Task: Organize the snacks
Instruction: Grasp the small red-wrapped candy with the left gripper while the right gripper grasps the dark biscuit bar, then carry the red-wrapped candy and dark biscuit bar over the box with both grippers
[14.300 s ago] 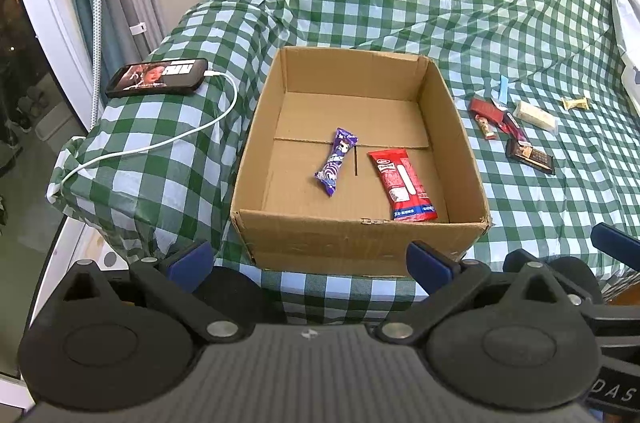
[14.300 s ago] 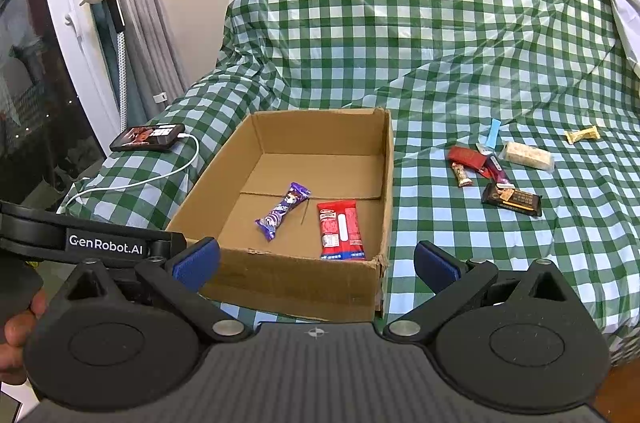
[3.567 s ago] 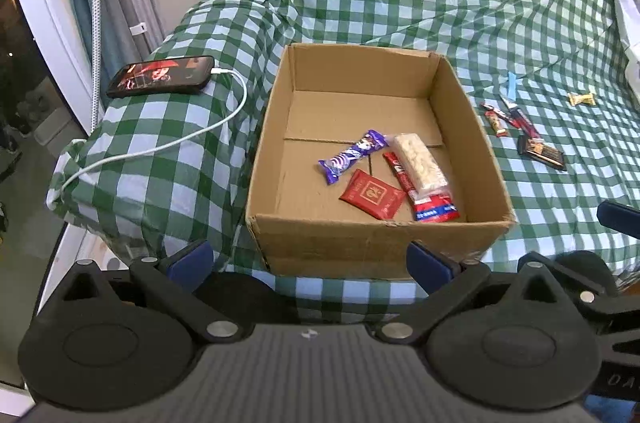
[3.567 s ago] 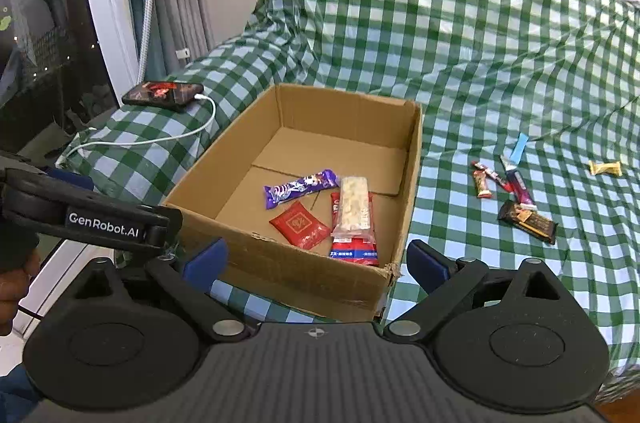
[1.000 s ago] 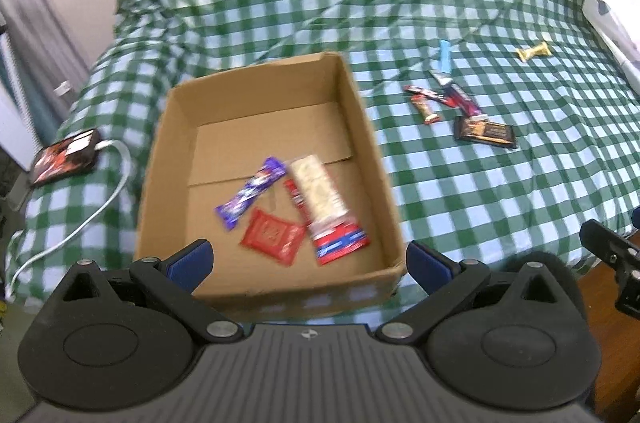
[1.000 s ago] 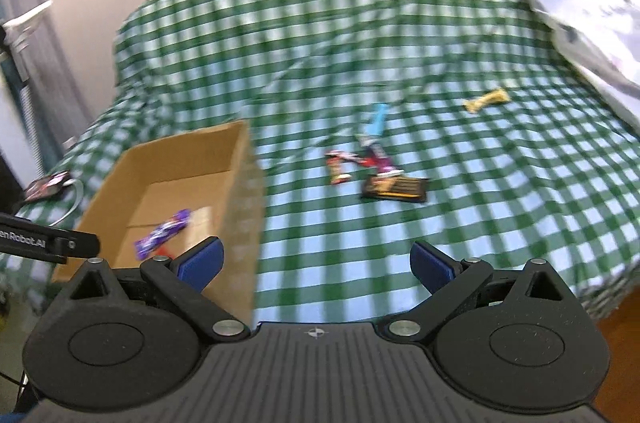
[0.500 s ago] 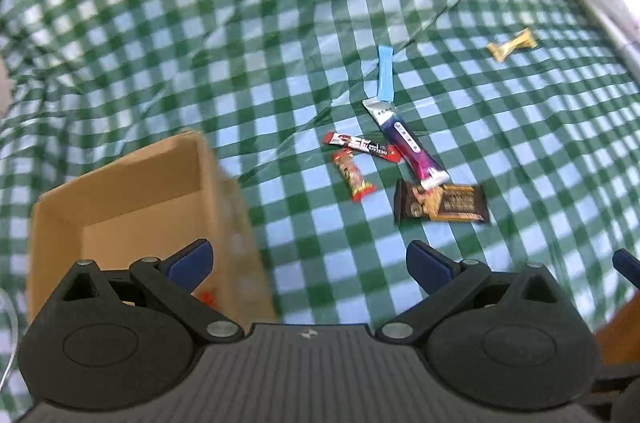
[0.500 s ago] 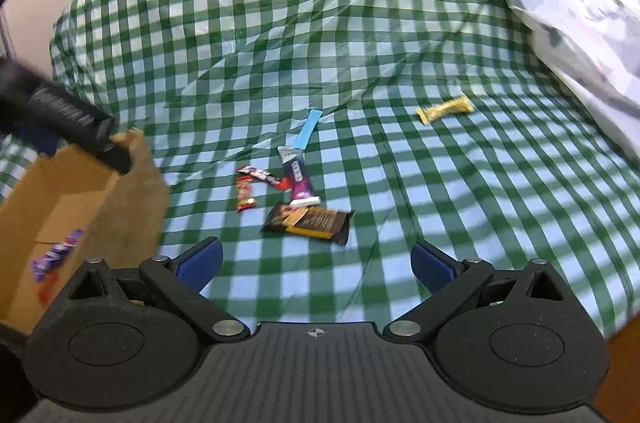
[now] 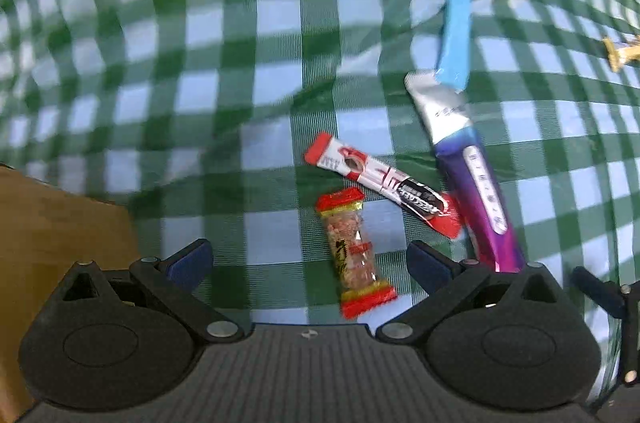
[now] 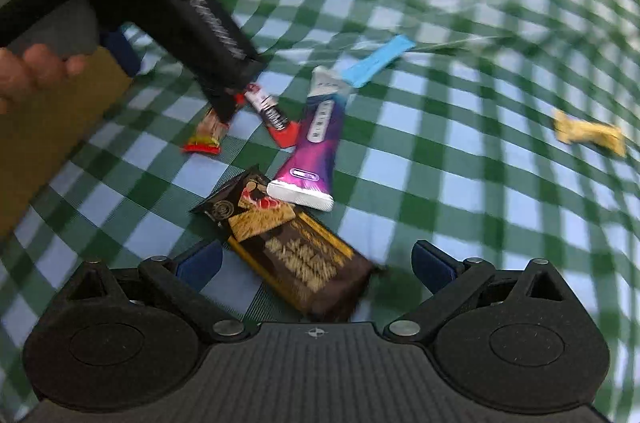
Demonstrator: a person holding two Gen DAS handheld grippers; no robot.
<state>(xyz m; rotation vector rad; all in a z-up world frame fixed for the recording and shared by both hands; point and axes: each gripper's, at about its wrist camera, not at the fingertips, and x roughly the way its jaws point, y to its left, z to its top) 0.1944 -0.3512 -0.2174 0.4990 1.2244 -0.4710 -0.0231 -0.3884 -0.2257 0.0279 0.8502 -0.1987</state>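
Loose snacks lie on the green checked cloth (image 9: 248, 35). My left gripper (image 9: 308, 261) is open low over it, and a small red-and-yellow packet (image 9: 356, 255) lies between its fingers. Just beyond are a red-and-black stick (image 9: 380, 183), a purple-and-silver packet (image 9: 468, 167) and a blue stick (image 9: 454, 31). My right gripper (image 10: 316, 261) is open too, its fingers either side of a dark chocolate bar (image 10: 288, 243). The right wrist view shows the left gripper (image 10: 176, 85) down over the small packet (image 10: 206, 133), with the purple packet (image 10: 316, 143) beside it.
The cardboard box (image 9: 60, 223) stands at the left, close to my left gripper; its inside is out of sight. A gold-wrapped candy (image 10: 588, 133) lies apart at the right. A hand (image 10: 32, 71) holds the left gripper's handle. Both views are motion-blurred.
Both grippers have swung right from the box and dropped close to the snack pile. Since the earliest frames, a red square packet and a white bar were added to the box.
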